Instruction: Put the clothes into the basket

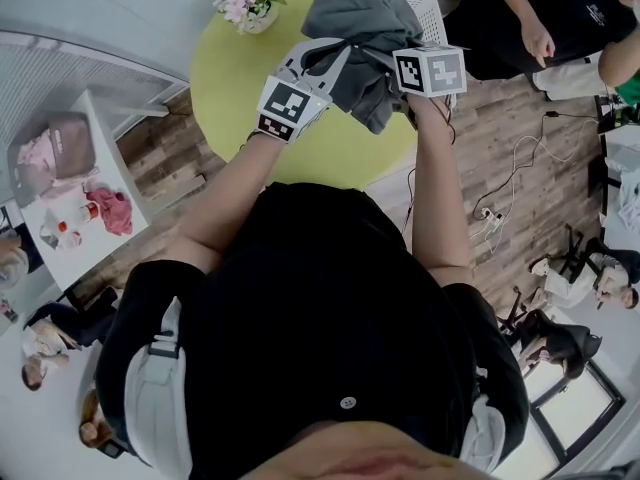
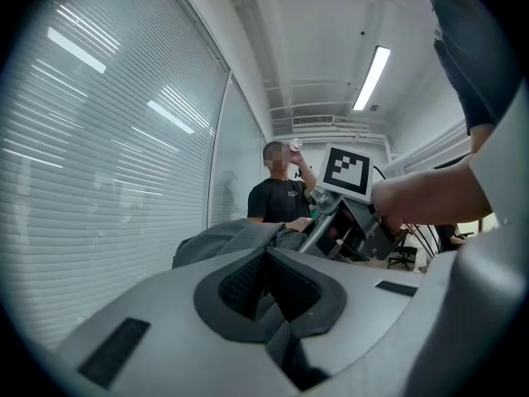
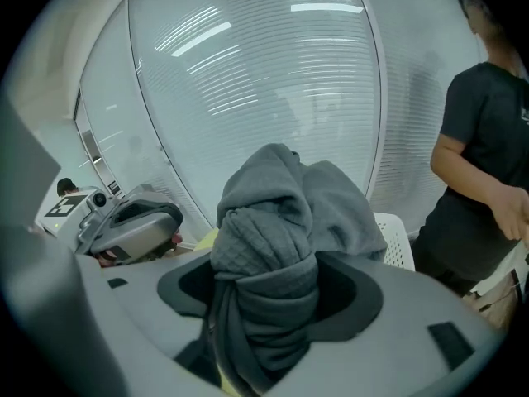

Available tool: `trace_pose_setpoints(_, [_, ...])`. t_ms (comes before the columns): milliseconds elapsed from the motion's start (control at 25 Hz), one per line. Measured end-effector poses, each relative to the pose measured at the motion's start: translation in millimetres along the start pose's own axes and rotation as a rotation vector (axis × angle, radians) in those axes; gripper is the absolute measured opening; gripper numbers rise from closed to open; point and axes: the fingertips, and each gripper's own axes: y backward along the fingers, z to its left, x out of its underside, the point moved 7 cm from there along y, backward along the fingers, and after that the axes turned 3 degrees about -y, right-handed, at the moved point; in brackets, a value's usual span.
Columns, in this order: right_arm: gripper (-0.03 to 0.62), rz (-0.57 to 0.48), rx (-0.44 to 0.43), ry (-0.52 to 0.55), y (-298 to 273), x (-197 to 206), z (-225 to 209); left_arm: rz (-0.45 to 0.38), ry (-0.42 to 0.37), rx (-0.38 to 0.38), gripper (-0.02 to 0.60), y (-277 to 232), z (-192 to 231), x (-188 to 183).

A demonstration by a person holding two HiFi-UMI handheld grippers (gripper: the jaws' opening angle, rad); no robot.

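One grey sweatshirt [image 1: 360,18] is in play: thick, soft and crumpled, with a waffle-textured fold. It hangs bunched above the lime-green round table [image 1: 250,88], just in front of the single white basket [image 1: 432,13].

There are two grippers. The right gripper [image 3: 269,304] is clamped on a fat wad of the fabric. The left gripper [image 2: 264,284] has its pads pressed together with nothing between them, and the cloth lies just beyond its tips.

Only the head view shows the table and a pot of pink flowers [image 1: 247,1]. Only the right gripper view shows the basket's perforated wall [image 3: 395,238] – the left gripper view has none of these.
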Motion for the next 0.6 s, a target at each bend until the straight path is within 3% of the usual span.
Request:
trace_pose_setpoints(400, [0.318, -0.032, 0.082, -0.009, 47.2, -4.0, -75.6, -0.024, 0.011, 0.027, 0.009, -65.1, -29.3, -14.9])
trace_pose_setpoints(600, [0.318, -0.012, 0.103, -0.003, 35.5, 2.7, -99.6, -0.003, 0.027, 0.027, 0.009, -84.6, -31.6, 1.2])
